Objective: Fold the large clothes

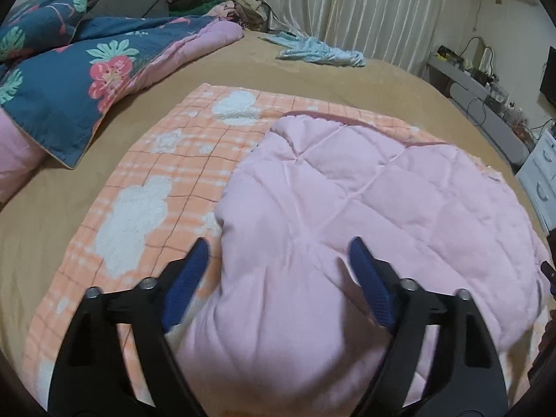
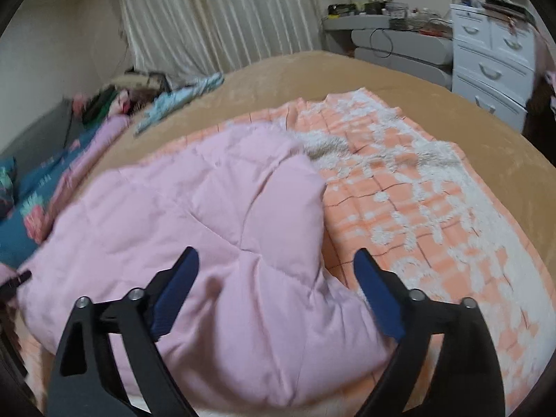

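My left hand-held gripper hangs released over the bed, its blue pads spread wide with nothing pressed between them; the pink quilted lining bulges up between the fingers without being pinched. My right hand-held gripper is likewise released, its pads standing apart on either side of a pink fold that neither pad clamps.

The garment I am folding lies spread on the tan bed cover: an orange checked fleece piece with white fluffy patches, its pink lining turned over on top so the pink layer covers the middle and the orange shows at both sides. In the right wrist view the orange side stretches toward the far edge of the bed.

At the head of the bed sits a dark blue floral quilt with a pink underside, and a light blue garment lies crumpled near the curtain.

As for containers, a white chest of drawers stands beside the bed, all drawers closed, so I cannot tell what they hold; small clutter sits on its top. A grey worktop beside it carries cables and small items too blurred to name.
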`<action>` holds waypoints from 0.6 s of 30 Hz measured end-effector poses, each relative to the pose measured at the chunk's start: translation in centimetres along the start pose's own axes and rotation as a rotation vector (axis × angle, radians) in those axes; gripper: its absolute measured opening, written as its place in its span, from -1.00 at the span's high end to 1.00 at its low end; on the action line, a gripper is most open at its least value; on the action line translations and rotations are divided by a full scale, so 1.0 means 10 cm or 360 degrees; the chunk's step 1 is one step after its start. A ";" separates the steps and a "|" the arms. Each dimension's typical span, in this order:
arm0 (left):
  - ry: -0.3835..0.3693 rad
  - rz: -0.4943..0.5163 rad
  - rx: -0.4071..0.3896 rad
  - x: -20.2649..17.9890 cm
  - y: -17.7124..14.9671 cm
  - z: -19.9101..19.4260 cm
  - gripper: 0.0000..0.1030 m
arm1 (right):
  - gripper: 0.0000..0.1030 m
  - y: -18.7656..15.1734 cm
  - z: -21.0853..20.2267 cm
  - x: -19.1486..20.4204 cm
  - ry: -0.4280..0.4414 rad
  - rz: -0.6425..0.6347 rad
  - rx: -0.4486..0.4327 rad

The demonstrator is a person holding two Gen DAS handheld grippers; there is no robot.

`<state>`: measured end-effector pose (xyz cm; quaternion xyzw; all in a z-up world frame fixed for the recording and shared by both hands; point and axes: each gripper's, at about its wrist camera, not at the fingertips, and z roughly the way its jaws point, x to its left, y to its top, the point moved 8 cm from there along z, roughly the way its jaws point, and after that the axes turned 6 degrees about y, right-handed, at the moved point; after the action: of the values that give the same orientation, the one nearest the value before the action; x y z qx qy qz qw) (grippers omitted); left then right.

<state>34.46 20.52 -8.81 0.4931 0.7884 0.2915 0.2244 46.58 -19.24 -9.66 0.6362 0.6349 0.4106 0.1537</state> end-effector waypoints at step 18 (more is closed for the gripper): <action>-0.0050 -0.0114 0.0068 0.09 -0.60 -0.48 -0.82 | -0.92 -0.39 -0.65 0.08 -0.0047 0.0080 -0.0050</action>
<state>27.13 18.12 -9.40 0.4737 0.8080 0.2585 0.2364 39.19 -20.05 -8.18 0.6553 0.6099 0.4149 0.1627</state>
